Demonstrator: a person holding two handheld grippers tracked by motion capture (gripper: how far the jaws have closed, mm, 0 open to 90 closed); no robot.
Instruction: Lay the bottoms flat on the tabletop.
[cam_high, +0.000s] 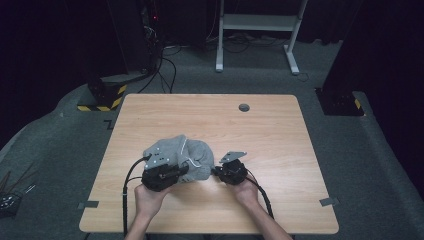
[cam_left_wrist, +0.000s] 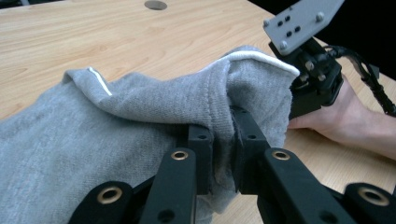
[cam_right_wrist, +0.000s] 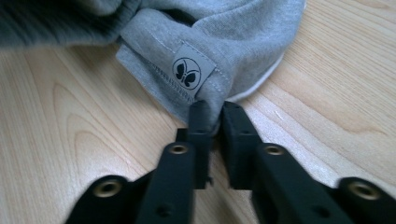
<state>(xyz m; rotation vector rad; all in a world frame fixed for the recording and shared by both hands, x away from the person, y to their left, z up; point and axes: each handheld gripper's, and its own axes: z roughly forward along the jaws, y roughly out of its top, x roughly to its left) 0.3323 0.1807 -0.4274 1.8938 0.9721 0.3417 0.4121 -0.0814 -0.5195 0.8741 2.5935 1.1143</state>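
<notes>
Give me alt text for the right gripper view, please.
The right gripper pinches the hem of a grey garment just below its sewn label with a butterfly logo, on a light wooden table.

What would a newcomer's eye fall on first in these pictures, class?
A crumpled grey garment lies near the front of the wooden table. The left tool is shut on a fold of it, and the right tool pinches its hem beside a small butterfly label.
</notes>
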